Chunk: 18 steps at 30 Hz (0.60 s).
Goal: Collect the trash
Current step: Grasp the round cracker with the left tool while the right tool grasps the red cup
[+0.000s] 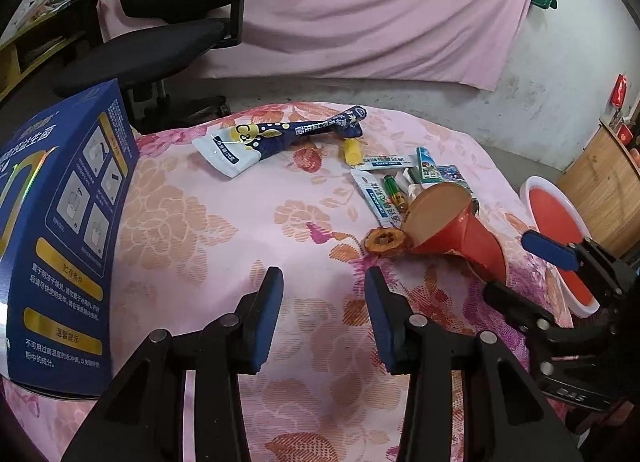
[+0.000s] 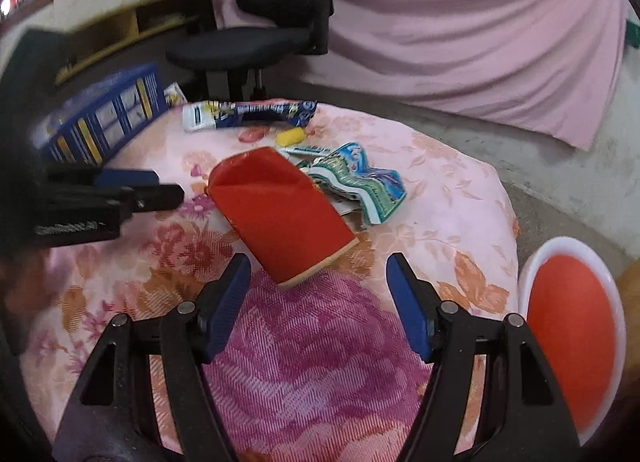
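A red paper cup lies on its side on the floral tablecloth; it also shows in the right wrist view. My right gripper is open, just behind the cup's base, which sits between the fingertips. My left gripper is open and empty over bare cloth, left of the cup. Around the cup lie a dried fruit slice, a green battery, small sachets, crumpled wrappers, a yellow piece and a long dark blue packet.
A tall blue box stands at the table's left edge. A white bin with a red liner stands off the table's right side. A black office chair and a pink curtain are behind the table.
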### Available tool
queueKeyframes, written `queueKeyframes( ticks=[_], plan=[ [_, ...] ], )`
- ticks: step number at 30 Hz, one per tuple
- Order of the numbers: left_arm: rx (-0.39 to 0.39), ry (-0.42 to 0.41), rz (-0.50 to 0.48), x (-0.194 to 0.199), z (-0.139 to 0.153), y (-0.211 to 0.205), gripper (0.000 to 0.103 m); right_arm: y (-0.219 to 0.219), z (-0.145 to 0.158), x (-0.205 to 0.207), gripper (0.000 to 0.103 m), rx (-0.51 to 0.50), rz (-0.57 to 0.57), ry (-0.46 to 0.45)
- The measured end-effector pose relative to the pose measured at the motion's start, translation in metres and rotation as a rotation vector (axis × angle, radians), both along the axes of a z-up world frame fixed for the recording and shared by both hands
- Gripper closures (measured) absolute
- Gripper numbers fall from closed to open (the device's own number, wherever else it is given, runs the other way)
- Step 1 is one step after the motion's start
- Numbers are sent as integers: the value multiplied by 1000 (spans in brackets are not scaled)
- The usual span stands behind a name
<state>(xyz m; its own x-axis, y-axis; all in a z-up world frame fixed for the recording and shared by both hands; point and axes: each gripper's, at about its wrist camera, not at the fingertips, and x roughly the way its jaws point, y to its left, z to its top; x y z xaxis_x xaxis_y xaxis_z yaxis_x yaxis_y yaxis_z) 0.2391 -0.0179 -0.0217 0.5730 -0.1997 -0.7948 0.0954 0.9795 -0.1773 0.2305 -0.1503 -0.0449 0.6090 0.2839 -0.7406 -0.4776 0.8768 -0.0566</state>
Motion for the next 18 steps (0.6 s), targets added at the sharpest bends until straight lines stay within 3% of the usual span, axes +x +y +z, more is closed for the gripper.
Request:
queueKeyframes(
  ticks=[4,6,9,18],
  plan=[
    [5,0,-9,0,1,0,66,10,-4,10,15,-44,5,-21],
    [17,8,-22,3,0,-2,66,12,-5,13,31,-53,11,-18],
    [33,9,-42,5,0,-7,66,12,-8,15,47,-52,7,-7],
    [36,20,-131,24,-4,-26,66,-7,0,16,58,45,-34,-17]
  ],
)
